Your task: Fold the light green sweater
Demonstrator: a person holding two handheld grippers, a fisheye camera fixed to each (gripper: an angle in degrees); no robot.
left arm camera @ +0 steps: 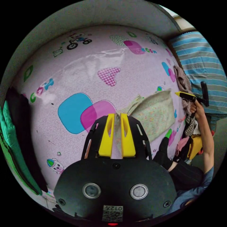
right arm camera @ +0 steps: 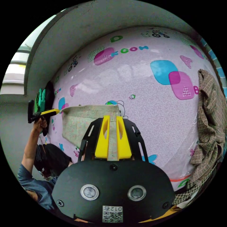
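Observation:
The light green sweater (left arm camera: pixel 153 111) hangs stretched in the air above the pink patterned mat (left arm camera: pixel 78 71), held at two ends. My left gripper (left arm camera: pixel 117 116) is shut on one end, with cloth running between its yellow jaws. The right gripper (left arm camera: pixel 179 94) shows at the far side of the left gripper view, in a person's hand, pinching the other end. In the right gripper view my right gripper (right arm camera: pixel 113 118) is shut on the sweater (right arm camera: pixel 80 120), and the left gripper (right arm camera: pixel 56 110) clamps the sweater's far corner.
A checked brown shirt (right arm camera: pixel 210 113) lies heaped at the mat's (right arm camera: pixel 146 99) right edge. Green and black clothes (left arm camera: pixel 14 139) lie piled at its other side. Striped bedding (left arm camera: pixel 203 63) lies beyond the mat. A person's arm (right arm camera: pixel 29 146) and dark legs (left arm camera: pixel 184 170) are close by.

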